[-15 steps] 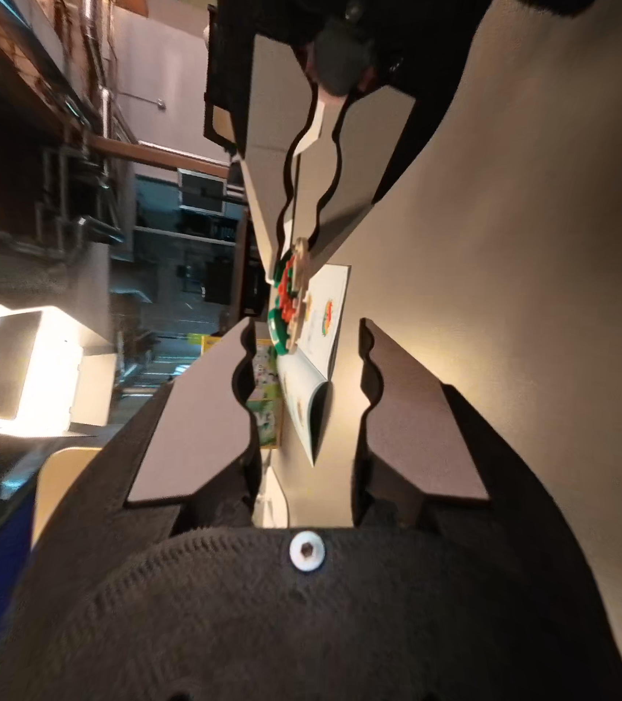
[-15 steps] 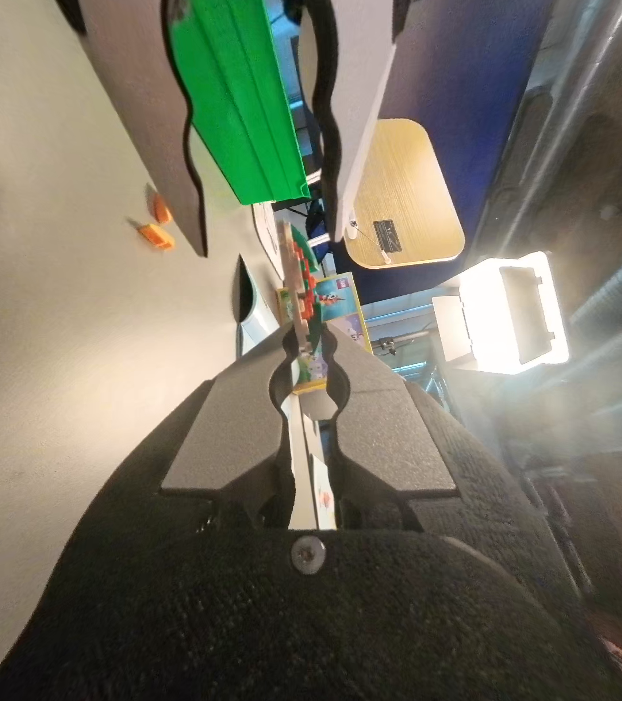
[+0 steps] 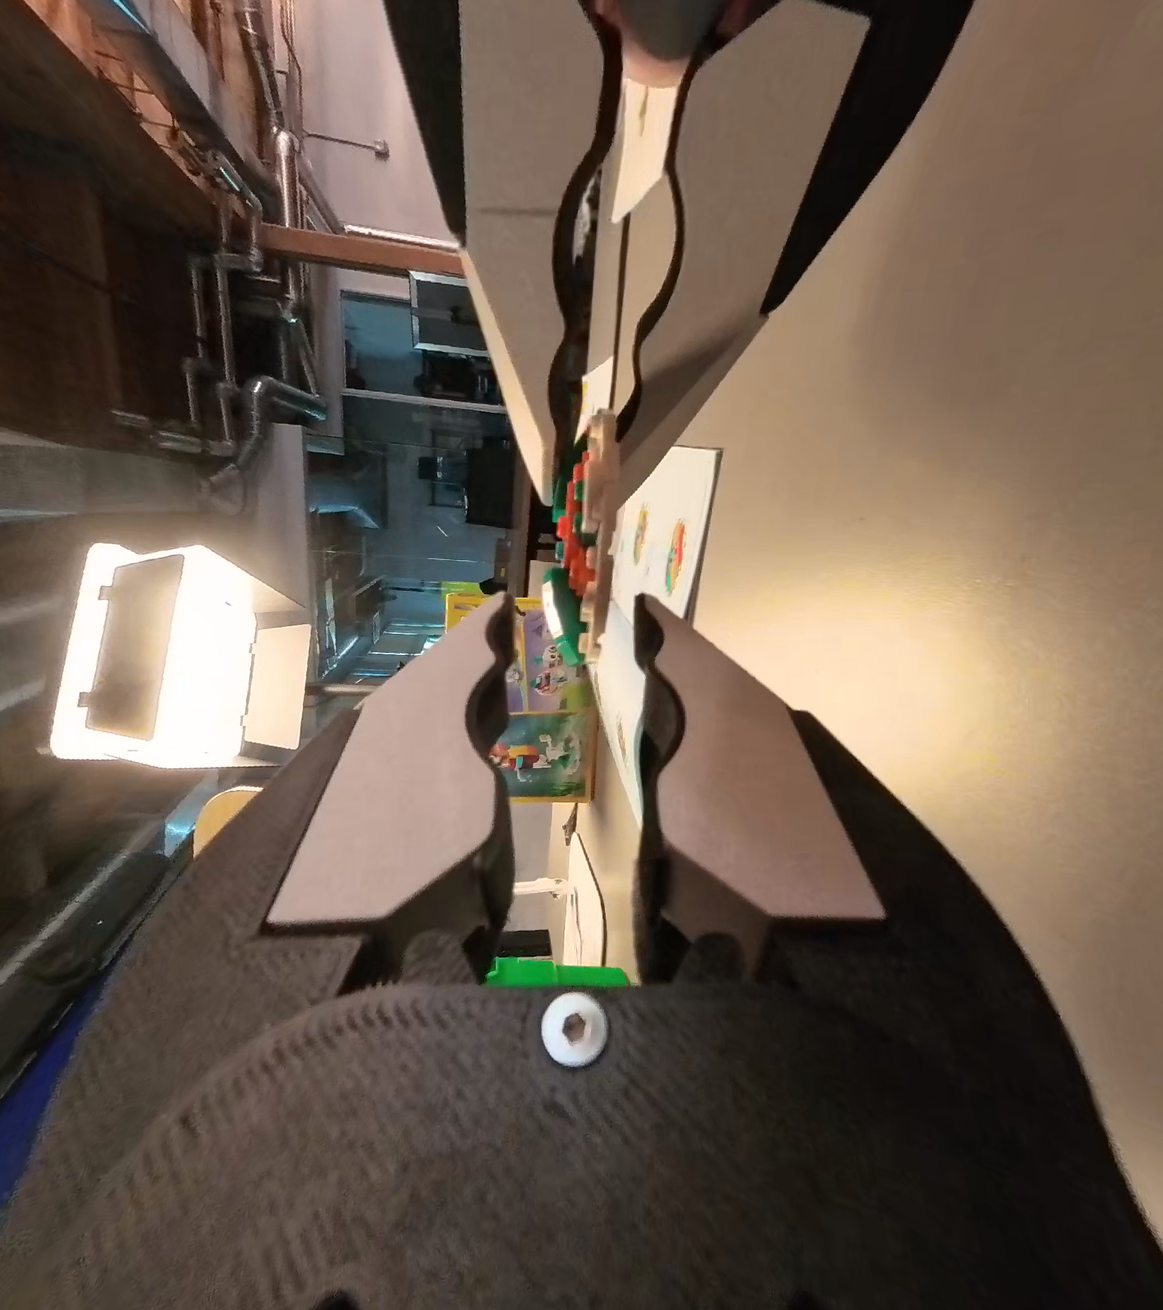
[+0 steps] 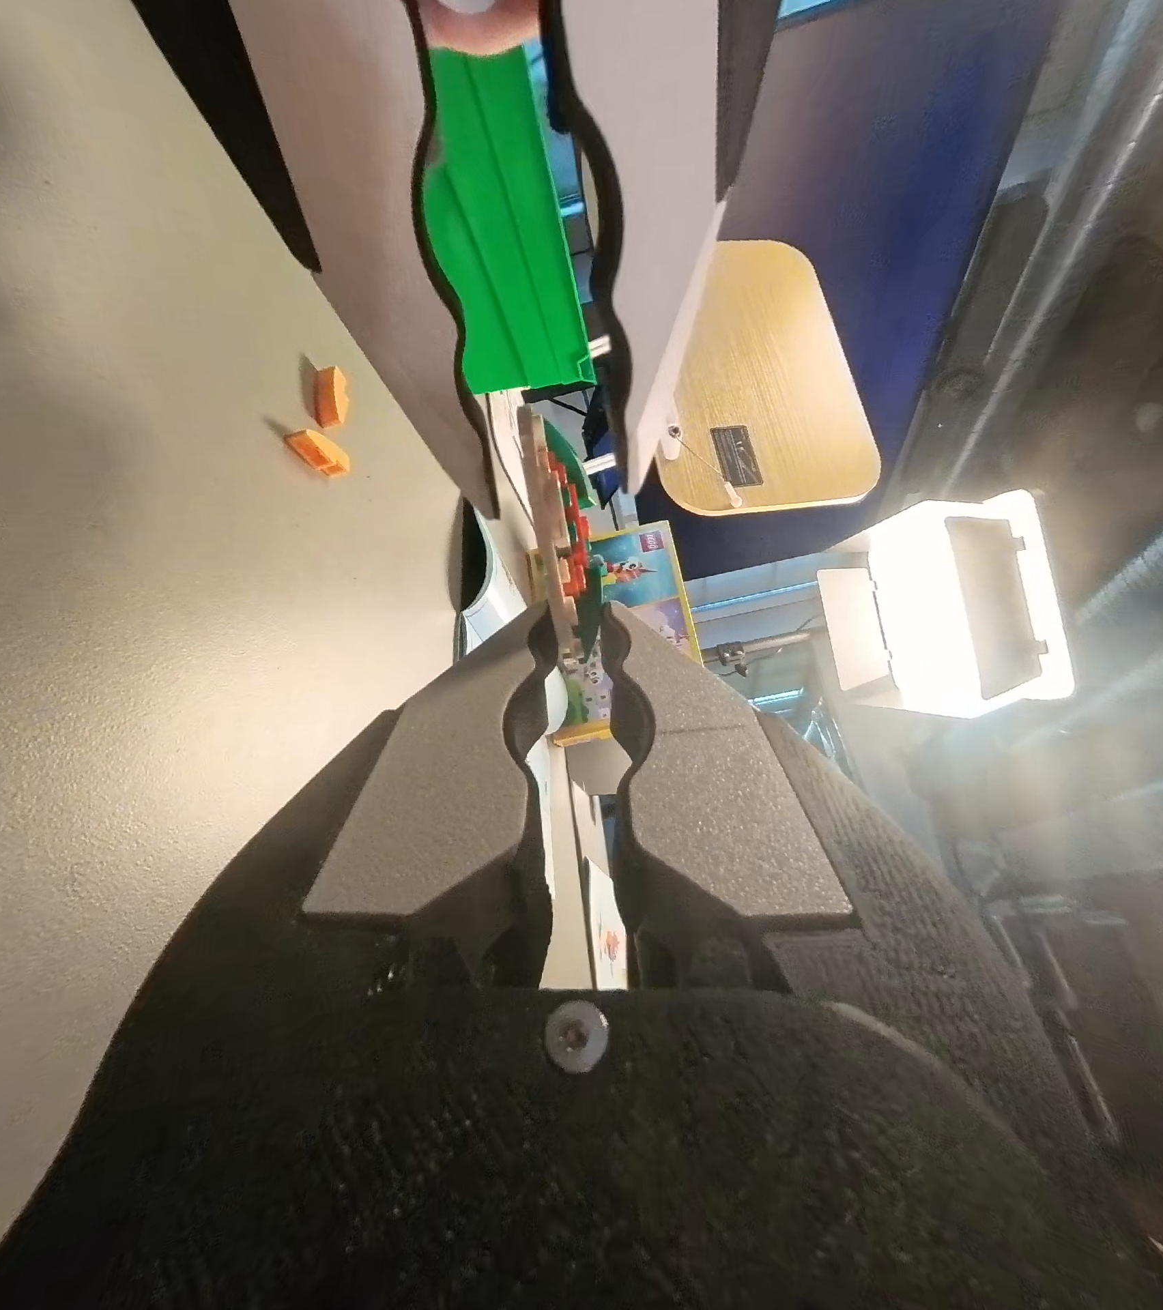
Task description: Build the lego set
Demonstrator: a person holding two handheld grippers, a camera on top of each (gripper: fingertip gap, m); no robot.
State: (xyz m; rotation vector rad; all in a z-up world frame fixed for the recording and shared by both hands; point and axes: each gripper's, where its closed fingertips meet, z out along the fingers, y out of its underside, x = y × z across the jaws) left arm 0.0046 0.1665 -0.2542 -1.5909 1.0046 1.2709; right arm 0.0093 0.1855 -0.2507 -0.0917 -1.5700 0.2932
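1. In the left wrist view, centre frame, my left gripper (image 3: 573,624) stands wide open, holding nothing; the flat lego build (image 3: 589,539) lies just ahead, its long axis running up the frame.
2. In the right wrist view my right gripper (image 4: 575,617) is nearly closed, pinching the build's (image 4: 561,560) near end. The right is nearer.
3. Two orange bricks (image 4: 323,418) sit loose on the table (image 4: 103,638), left.

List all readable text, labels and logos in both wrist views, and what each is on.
Not quoting any writing; bearers only.
Yellow-edged lego box: printed logo and text.
Black label on wooden panel: too small to read.
Instruction booklet: pictures, any text blurred.
Lego build: no writing seen.
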